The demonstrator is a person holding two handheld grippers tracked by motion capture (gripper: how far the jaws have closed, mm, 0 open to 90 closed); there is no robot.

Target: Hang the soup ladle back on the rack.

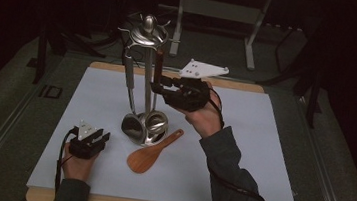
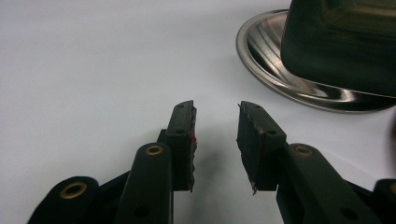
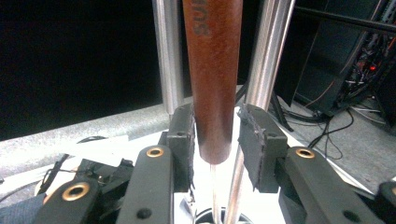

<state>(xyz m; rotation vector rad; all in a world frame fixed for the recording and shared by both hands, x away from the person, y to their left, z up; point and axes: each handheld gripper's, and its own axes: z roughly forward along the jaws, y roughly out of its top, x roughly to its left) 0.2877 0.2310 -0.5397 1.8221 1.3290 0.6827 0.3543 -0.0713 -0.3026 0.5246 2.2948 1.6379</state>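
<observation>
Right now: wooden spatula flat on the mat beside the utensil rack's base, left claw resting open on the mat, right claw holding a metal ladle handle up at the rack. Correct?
One error: the handle between the right claw's jaws is brown wood, not metal, as the right gripper view shows. The spatula, rack and open left claw are as you said.

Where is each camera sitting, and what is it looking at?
High view: above the person's side, looking down at the table, utensil stand, wooden spatula; both forearms show.
Left gripper view: rides the left gripper, low over the table, facing the stand's base; open jaws show.
Right gripper view: rides the right gripper, facing a brown handle between its jaws.
Shared: all see the stand.
</observation>
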